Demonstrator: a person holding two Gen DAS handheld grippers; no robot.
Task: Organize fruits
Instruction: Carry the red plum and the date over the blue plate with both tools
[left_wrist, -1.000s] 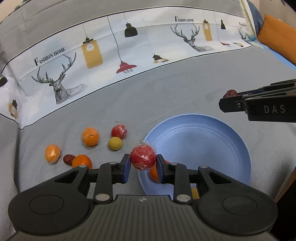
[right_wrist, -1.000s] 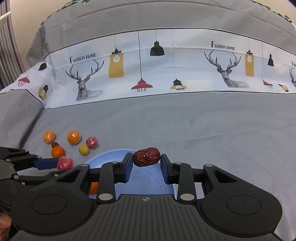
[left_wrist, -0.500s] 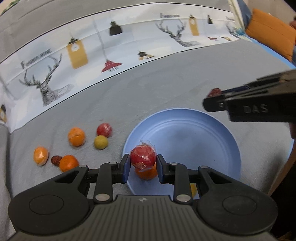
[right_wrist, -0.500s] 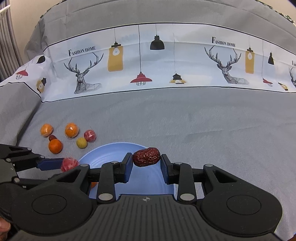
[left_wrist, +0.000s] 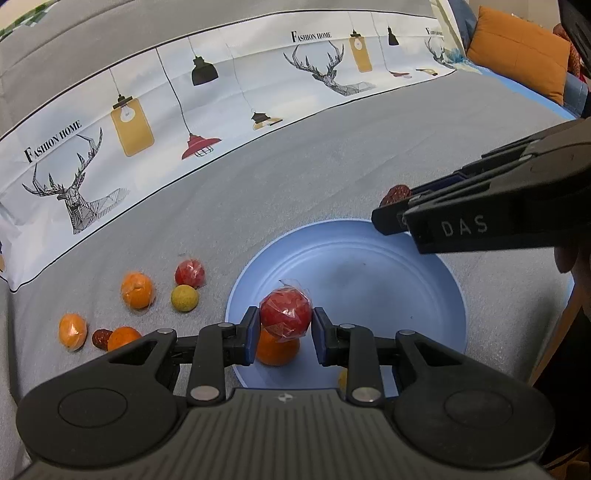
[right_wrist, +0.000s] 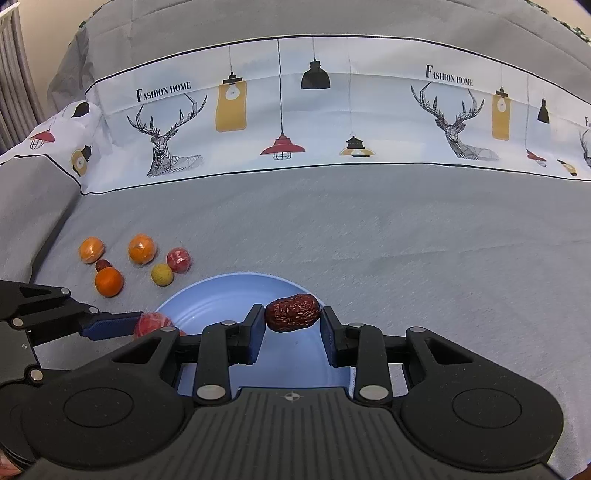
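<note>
My left claw (left_wrist: 284, 334) clamps the wrapped red fruit (left_wrist: 284, 313), directly over the blue plate (left_wrist: 436, 273) at its 8 o'clock edge. My right claw (right_wrist: 293, 326) pinches the red date (right_wrist: 293, 312), long axis crosswise, above the plate's 3 o'clock side. 6 fruits remain at 10 o'clock.

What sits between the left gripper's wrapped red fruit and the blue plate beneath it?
An orange on the blue plate, right below the wrapped red fruit, seen in the left wrist view.

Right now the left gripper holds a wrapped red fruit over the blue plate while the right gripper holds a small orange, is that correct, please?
Not quite: the right gripper holds a wrinkled dark red date, not an orange, as the right wrist view shows. The left gripper does hold the wrapped red fruit over the blue plate.
</note>
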